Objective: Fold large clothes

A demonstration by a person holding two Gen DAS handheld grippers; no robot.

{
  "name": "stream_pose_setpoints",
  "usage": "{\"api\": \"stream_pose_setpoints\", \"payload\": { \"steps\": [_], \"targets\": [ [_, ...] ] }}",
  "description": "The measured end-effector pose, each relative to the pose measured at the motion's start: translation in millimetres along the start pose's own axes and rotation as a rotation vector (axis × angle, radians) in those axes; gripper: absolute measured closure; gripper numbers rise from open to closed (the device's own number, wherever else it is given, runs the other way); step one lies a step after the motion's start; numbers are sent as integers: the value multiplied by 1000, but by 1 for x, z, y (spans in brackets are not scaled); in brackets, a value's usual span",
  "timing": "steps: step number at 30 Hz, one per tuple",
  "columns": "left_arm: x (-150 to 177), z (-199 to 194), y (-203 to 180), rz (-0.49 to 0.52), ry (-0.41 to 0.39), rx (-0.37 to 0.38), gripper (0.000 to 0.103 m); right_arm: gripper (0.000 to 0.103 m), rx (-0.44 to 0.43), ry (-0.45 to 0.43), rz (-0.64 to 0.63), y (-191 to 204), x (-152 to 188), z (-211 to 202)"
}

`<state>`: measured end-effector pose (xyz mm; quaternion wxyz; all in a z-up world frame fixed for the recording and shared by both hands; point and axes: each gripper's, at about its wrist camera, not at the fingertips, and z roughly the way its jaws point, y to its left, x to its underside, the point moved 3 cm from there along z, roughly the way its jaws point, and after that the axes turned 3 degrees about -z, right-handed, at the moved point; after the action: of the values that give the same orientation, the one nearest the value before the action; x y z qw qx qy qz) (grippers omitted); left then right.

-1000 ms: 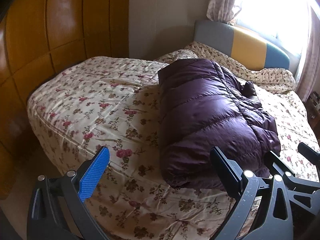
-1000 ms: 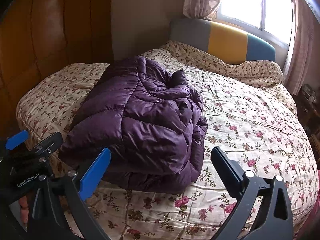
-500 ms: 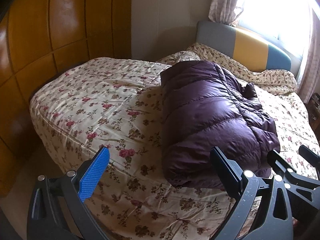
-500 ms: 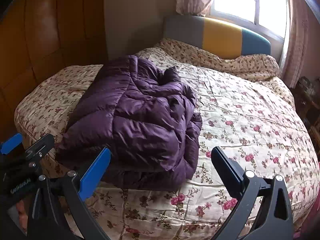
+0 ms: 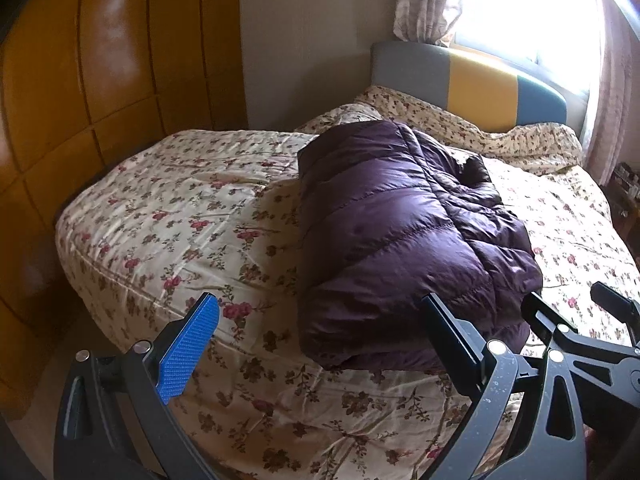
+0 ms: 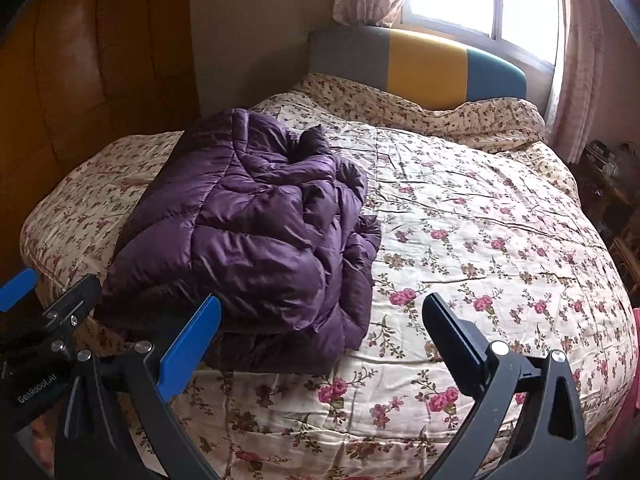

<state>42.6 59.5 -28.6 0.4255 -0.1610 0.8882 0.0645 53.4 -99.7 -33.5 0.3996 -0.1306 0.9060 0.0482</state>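
Both cameras have drawn back a little over the last second, so more of the bed shows around the jacket, which has kept its place and its folded shape.

Left wrist view: the left gripper (image 5: 320,340) hangs above the foot end of the bed (image 5: 168,216), its two fingers spread wide with nothing between them; the blue pad (image 5: 188,352) faces inward on one side and the dark finger (image 5: 452,344) stands on the other. The purple puffer jacket (image 5: 400,240) lies folded in a thick bundle on the floral bedspread, with its near edge just beyond the dark finger. At the lower right the right gripper (image 5: 580,320) shows partly, close to the jacket's near corner and also spread. A wooden wardrobe (image 5: 100,80) fills the left side, and a grey, yellow and blue headboard (image 5: 472,80) stands under the bright window (image 5: 520,12).

Right wrist view: the right gripper (image 6: 320,340) is wide apart and holds nothing, hanging over the bedspread (image 6: 480,240) near the foot. The jacket (image 6: 256,232) sits left of centre on the bed, its smooth quilted panel on top and crumpled layers along its right edge. Its near edge lies just behind the blue finger. Part of the left gripper (image 6: 52,312) appears at the lower left edge. The headboard (image 6: 424,64) and curtains (image 6: 580,60) lie at the far end.
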Motion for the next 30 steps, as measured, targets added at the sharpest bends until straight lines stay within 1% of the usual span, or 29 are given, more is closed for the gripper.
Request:
{"api": "stream_pose_setpoints", "payload": {
  "steps": [10, 18, 30],
  "targets": [
    [1, 0, -14, 36, 6, 9, 3, 3, 13, 4, 6, -11, 3, -1],
    [0, -1, -20, 46, 10, 12, 3, 2, 22, 5, 23, -21, 5, -2],
    [1, 2, -20, 39, 26, 17, 3, 2, 25, 14, 24, -22, 7, 0]
  ]
}}
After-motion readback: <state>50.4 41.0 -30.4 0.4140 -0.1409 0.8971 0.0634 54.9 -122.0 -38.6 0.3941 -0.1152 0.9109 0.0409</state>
